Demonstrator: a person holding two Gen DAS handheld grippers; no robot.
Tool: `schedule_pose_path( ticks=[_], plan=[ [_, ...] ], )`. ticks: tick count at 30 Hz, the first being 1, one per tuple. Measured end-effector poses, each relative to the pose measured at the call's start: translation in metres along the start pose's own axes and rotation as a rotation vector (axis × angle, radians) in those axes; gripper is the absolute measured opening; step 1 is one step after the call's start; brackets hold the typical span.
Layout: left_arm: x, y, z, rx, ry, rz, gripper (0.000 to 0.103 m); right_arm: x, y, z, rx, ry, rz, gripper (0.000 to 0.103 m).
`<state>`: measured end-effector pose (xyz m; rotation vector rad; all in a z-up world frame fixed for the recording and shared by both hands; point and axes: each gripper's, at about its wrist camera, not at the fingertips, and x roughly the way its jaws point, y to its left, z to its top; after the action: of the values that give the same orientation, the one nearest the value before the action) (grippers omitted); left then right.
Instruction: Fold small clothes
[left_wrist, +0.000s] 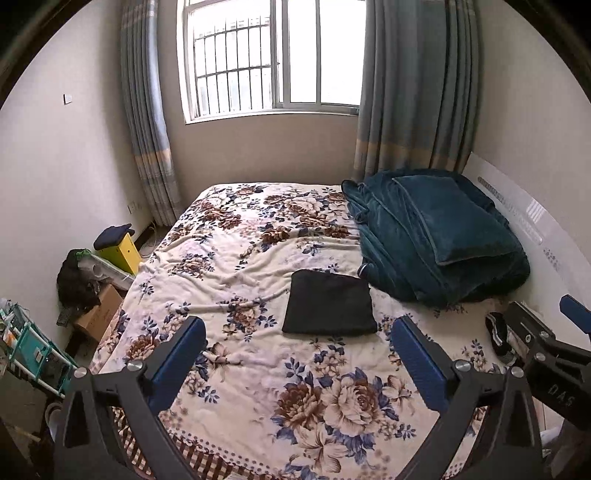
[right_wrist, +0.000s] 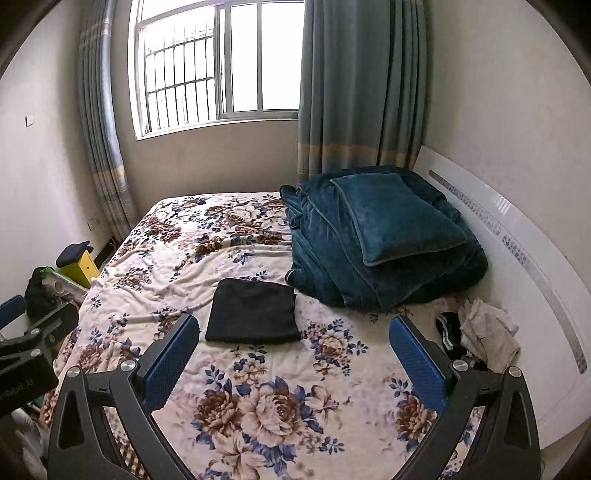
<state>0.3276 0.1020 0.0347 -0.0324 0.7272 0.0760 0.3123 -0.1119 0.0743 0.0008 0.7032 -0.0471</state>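
Observation:
A black garment lies folded into a neat flat square on the floral bed cover. My left gripper hangs above the bed's near part, its blue-padded jaws wide apart with nothing between them. My right gripper is likewise open and empty, hovering short of the black square. In the left wrist view the right gripper shows at the right edge. A small heap of crumpled clothes, white and dark, lies by the headboard at the right.
A folded teal blanket with a teal pillow fills the bed's far right corner. A white headboard runs along the right. On the floor to the left stand a yellow stool, a cardboard box and a teal rack.

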Motion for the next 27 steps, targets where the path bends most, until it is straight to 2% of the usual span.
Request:
schedule_pose_path(
  ticks=[20,27],
  plan=[
    [-0.016,0.001,0.001,0.015,-0.040,0.038,0.103,-0.006,0.001,-0.001,0.003,-0.001,0.001,0.103],
    [-0.014,0.001,0.007,0.016,-0.040,0.024,0.103,-0.009,0.003,0.006,-0.004,0.001,0.011,0.103]
  ],
)
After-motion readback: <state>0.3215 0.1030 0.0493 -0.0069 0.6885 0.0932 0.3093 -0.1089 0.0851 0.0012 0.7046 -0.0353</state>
